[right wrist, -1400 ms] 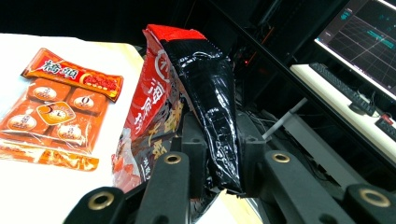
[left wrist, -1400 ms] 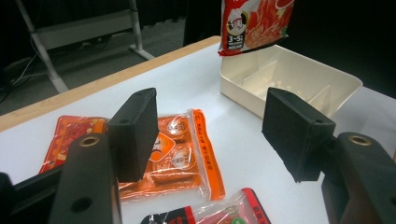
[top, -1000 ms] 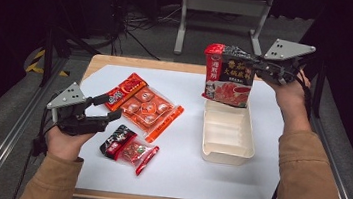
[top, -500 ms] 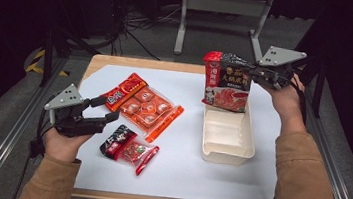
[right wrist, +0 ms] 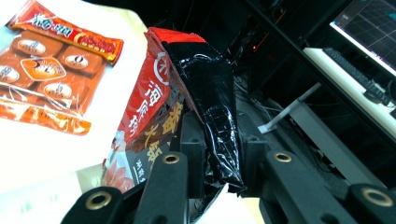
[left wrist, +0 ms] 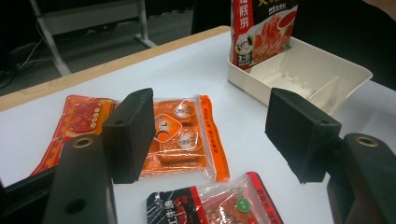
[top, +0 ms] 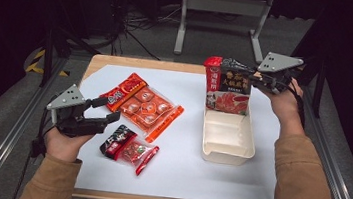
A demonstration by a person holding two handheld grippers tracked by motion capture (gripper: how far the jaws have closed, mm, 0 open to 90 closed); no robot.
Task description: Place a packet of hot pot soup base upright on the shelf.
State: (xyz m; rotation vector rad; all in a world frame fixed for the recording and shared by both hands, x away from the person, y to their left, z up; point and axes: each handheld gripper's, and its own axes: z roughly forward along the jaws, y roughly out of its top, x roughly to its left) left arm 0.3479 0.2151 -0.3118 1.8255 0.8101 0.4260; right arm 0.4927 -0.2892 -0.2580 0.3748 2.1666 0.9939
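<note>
A tall red and black pouch [top: 228,88] stands upright with its lower end in the far end of a cream tray [top: 250,138]. My right gripper [top: 242,68] is shut on the pouch's top edge, and in the right gripper view the black side fold of the pouch [right wrist: 187,79] is pinched between the jaws of the right gripper [right wrist: 222,154]. My left gripper [top: 108,110] is open and holds nothing, low over the left of the table. In the left gripper view the jaws of the left gripper [left wrist: 210,135] frame an orange multi-cell packet [left wrist: 182,140].
The orange packet [top: 148,109] lies at centre left on the white sheet, with a red flat packet [top: 122,91] at its far left side. A small red and black packet [top: 129,147] lies nearer the front. The near half of the tray [left wrist: 345,70] holds nothing.
My right gripper has come down with the pouch, whose lower end now sits in the tray. The left gripper has stayed put.
</note>
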